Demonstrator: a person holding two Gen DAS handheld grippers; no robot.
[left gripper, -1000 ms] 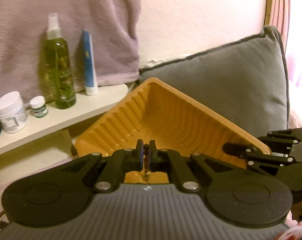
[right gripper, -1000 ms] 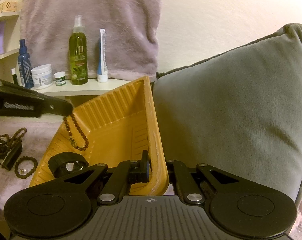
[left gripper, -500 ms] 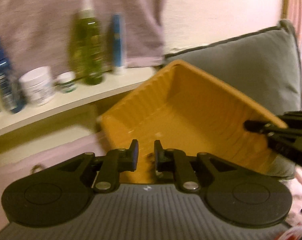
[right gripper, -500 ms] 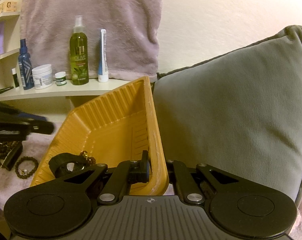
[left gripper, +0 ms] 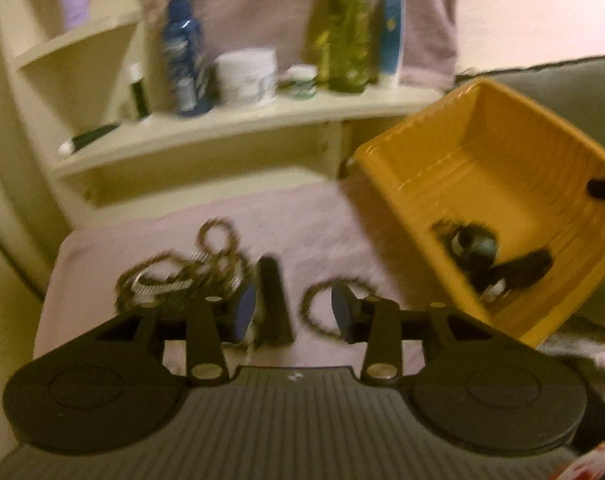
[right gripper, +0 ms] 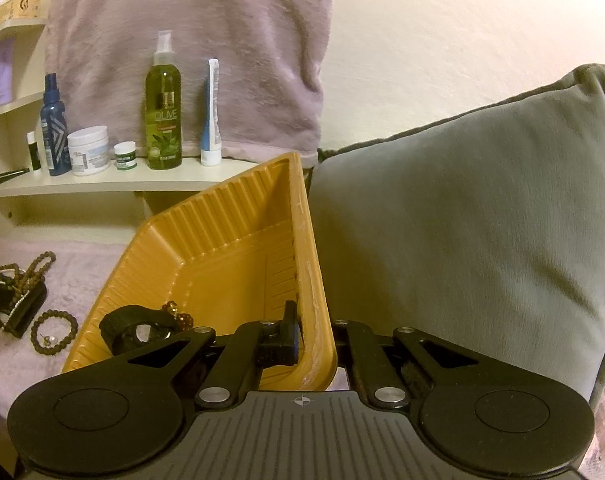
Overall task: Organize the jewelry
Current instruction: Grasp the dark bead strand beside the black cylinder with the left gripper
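My right gripper (right gripper: pixel 316 344) is shut on the near rim of the orange tray (right gripper: pixel 230 240) and holds it tilted against the grey cushion. In the tray lie a black watch (right gripper: pixel 132 326) and a brown bead bracelet (right gripper: pixel 178 316); the tray (left gripper: pixel 494 152) and watch (left gripper: pixel 498 260) also show in the left wrist view. My left gripper (left gripper: pixel 294 312) is open and empty above the pink cloth, over a pile of bead necklaces (left gripper: pixel 174 276), a black bar (left gripper: pixel 272 300) and a loose bead bracelet (left gripper: pixel 322 308). The left view is blurred.
A cream shelf (right gripper: pixel 102 184) behind carries a blue bottle (right gripper: pixel 54 132), a white jar (right gripper: pixel 88 150), a green olive spray bottle (right gripper: pixel 163 108) and a tube (right gripper: pixel 211 112). A pink towel (right gripper: pixel 190 40) hangs above. A grey cushion (right gripper: pixel 462 220) fills the right.
My left gripper let the brown bracelet drop into the tray, opened wide, and swung left and down over the jewelry pile on the cloth. My right gripper kept hold of the tray.
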